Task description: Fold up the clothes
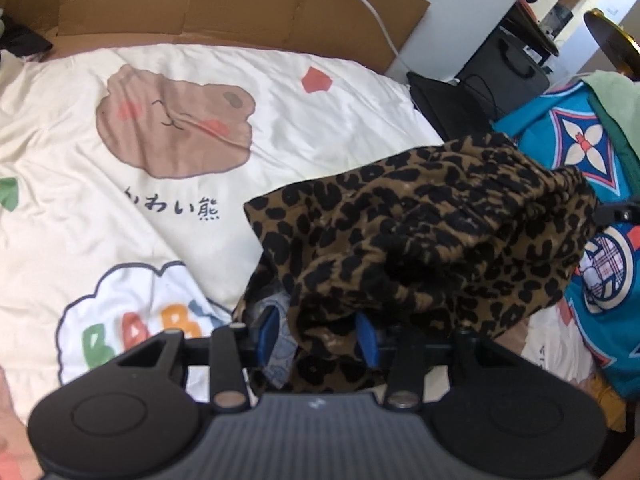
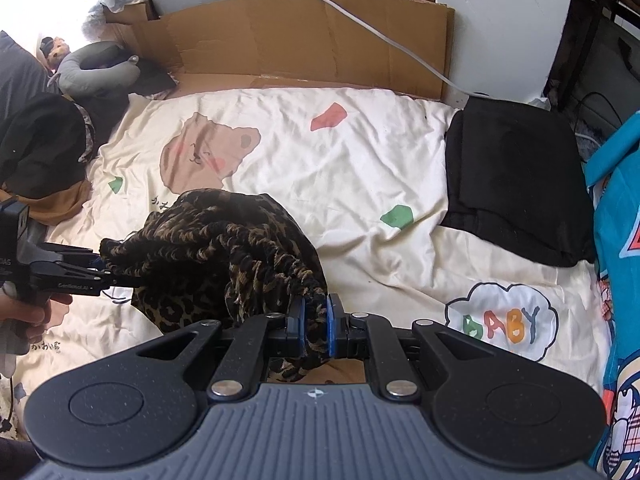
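Above the cream bedspread (image 2: 360, 168), a bunched leopard-print garment (image 2: 224, 248) hangs between the two grippers, clear of the bed along its upper edge, while its lower folds sag toward the cloth; whether they touch it cannot be told. The right gripper (image 2: 316, 330) has its blue pads (image 2: 331, 332) pinched nearly together on a ruffled, elastic-looking edge of the garment. The left gripper (image 2: 106, 270), seen from the right wrist view at the frame's left, has its black fingers drawn in on the garment's opposite edge, with a hand (image 2: 28, 316) around its handle. In the left wrist view the garment (image 1: 432, 236) drapes over the left gripper (image 1: 320, 340) so thickly that only slivers of the blue pads (image 1: 368, 340) show, with cloth between them; the fingertips themselves are buried. The garment's type is hard to make out from the crumple.

The bedspread carries a brown bear print (image 2: 204, 152), a cloud reading "BABY" (image 2: 502, 326) and small red and green shapes. A folded black garment (image 2: 516, 180) lies on its right side. Flattened cardboard (image 2: 304, 36) stands behind the bed with a white cable (image 2: 384, 42) across it. A blue patterned cloth (image 2: 620, 264) is cut off at the right edge, and dark clothes (image 2: 44, 148) pile at the left.
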`<state>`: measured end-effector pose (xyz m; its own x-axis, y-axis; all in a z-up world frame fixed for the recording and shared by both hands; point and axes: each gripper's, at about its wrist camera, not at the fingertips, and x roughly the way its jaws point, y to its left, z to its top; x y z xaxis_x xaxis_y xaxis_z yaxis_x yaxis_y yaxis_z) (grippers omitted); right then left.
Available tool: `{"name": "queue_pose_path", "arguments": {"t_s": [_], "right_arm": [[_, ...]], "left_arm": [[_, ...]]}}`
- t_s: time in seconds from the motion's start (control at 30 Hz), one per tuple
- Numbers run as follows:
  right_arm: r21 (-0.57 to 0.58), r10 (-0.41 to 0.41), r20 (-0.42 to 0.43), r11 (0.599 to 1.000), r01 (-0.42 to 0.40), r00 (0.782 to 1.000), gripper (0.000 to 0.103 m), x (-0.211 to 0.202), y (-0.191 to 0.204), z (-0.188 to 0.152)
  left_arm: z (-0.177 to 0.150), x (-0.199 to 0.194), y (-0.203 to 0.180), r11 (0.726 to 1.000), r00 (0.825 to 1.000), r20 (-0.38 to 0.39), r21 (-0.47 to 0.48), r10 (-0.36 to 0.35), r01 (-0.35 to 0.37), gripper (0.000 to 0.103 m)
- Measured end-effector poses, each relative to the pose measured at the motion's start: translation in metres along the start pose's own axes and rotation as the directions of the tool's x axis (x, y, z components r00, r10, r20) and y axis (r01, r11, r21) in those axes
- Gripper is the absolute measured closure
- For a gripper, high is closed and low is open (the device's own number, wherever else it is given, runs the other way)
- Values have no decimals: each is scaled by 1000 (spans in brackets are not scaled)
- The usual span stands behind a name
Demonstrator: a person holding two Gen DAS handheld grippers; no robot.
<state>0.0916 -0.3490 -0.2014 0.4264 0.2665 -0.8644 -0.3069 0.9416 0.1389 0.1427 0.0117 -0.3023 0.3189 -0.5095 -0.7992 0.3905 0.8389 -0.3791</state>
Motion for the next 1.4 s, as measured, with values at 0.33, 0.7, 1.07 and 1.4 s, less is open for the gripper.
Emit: {"name": "queue_pose_path", "arguments": {"t_s": [0.33, 0.7, 1.07, 1.4], "right_arm": [[21, -5, 3, 1000, 4, 1000, 93, 0, -8, 0], [-20, 21, 12, 1000, -21, 1000, 93, -29, -1, 2], [-112, 70, 62, 992, -63, 996, 94, -108, 16, 20], [-212, 95, 74, 974, -78, 993, 103, -144, 35, 31]], "left_arm": [[5, -14, -1, 989, 987, 80, -48, -137, 141, 94], [3, -89, -22, 968, 954, 195, -63, -226, 242, 99], [-18, -204, -57, 965, 919, 304, 1, -250, 262, 100], [-45, -214, -32, 971, 936, 293, -79, -194, 226, 103]]}}
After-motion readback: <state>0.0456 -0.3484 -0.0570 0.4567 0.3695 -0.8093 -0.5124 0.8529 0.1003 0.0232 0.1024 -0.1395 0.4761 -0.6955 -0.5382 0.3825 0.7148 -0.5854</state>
